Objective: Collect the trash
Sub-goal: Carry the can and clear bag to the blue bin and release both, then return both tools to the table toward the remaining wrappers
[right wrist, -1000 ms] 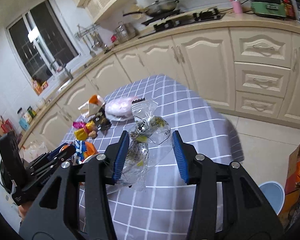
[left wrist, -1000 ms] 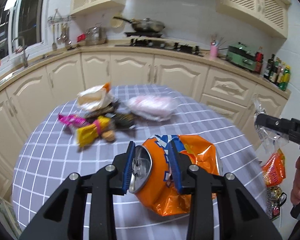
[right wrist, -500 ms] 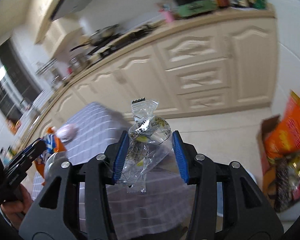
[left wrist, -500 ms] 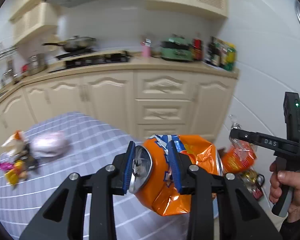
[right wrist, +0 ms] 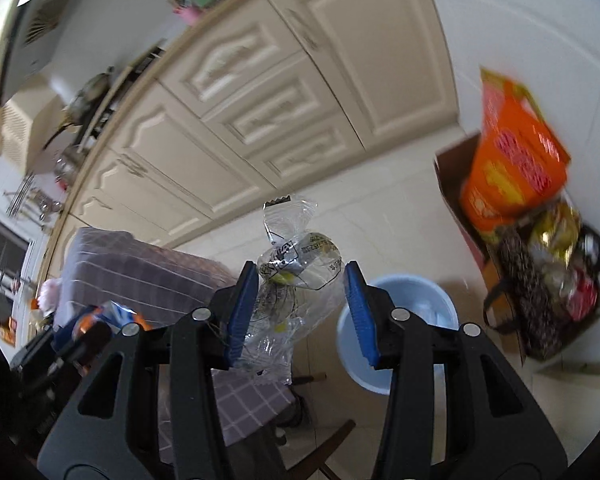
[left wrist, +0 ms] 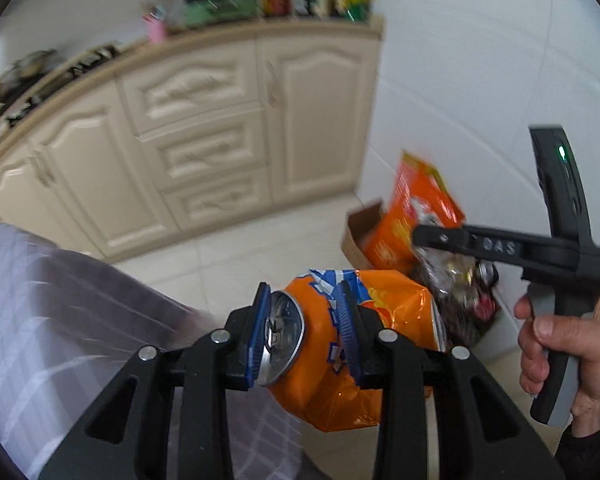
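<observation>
**me:** Holding two bits of trash right now, one per hand. My left gripper [left wrist: 303, 330] has its blue pads clamped on a crushed orange soda can [left wrist: 340, 344], squeezing it near the top end so the silver lid with the pull tab faces left. The can sits up in the air over the edge of the table with the grey checked cloth [left wrist: 60, 320], pale floor tiles below it.

**other:** And the right one?

**me:** My right gripper [right wrist: 298, 310] has a clear crinkly plastic wrapper [right wrist: 292, 264] between its pads. The left pad is pressed right against it; on the other side I honestly can't tell if the pad touches or if the wrapper just bulges toward it. It stays up there, so I'd call it gripped, with the jaws partly closed. The serrated end of the wrapper sticks up past the fingertips.

**other:** Where's the bin?

**me:** Light blue round bin [right wrist: 416, 312] on the floor, showing just behind my right finger in the right wrist view, near the table's edge. Further right, against the white wall, there's a cardboard box [right wrist: 452, 176] stuffed with an orange snack bag [right wrist: 512, 160] and other shiny packaging. The left camera also catches my right hand [left wrist: 560, 356] wrapped around its handle. Cream cabinets [left wrist: 204, 128] behind everything, all a bit blurry.
</observation>
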A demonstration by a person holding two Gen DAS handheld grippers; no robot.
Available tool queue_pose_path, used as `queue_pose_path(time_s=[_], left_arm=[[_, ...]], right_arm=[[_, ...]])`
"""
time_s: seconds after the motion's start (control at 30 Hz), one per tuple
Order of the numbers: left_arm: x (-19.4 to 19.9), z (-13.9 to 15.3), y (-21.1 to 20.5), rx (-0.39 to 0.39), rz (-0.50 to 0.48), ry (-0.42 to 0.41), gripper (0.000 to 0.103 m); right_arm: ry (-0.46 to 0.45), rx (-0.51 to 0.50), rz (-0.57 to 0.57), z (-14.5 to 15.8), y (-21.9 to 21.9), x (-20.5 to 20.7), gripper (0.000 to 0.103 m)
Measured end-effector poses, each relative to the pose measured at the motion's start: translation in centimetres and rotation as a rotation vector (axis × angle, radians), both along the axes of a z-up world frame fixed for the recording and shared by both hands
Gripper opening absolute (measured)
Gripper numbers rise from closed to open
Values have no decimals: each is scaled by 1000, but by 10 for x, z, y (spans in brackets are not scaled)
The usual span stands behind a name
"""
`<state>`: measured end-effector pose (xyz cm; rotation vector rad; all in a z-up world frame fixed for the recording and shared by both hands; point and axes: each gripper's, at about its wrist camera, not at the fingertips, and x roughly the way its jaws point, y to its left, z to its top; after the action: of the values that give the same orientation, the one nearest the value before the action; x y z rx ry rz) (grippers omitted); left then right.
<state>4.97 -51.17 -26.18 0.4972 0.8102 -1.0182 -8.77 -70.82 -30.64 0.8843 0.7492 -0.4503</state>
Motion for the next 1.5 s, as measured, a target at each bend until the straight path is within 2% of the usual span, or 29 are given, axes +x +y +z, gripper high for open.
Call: queue_pose_path(time_s=[0.23, 0.27, 0.37, 0.4, 0.47, 0.53, 0.73, 0.97, 1.1, 1.3, 1.5], left_arm=[[-13, -90, -55, 187, -72, 60, 33], [-14, -100, -60, 207, -81, 64, 33], [-11, -120, -74, 246, -103, 62, 36], [-11, -128, -79, 260, -107, 60, 41], [-6, -133, -84, 278, -95, 55, 77], [-4, -133, -82, 274, -79, 29, 80], [-2, -115, -71, 262, -47, -24, 85], [-2, -69, -47, 186, -6, -84, 90], [0, -36, -29, 122, 22, -107, 90], [7, 12, 0, 22, 75, -127, 92], [12, 67, 44, -102, 131, -165, 93]], right_arm=[[79, 127, -16, -67, -19, 0, 46], [91, 144, -19, -76, -21, 1, 48], [107, 187, -34, -95, -27, 0, 67], [112, 198, -43, -100, -28, -1, 68], [117, 209, -56, -104, -29, -4, 70], [117, 209, -56, -105, -29, -6, 71], [115, 187, -50, -97, -24, -7, 74], [97, 149, -32, -71, -10, 3, 91], [71, 107, -24, -44, -1, 14, 97], [21, 18, -26, 8, 15, 28, 97], [-54, -79, 48, 69, 44, 53, 97]])
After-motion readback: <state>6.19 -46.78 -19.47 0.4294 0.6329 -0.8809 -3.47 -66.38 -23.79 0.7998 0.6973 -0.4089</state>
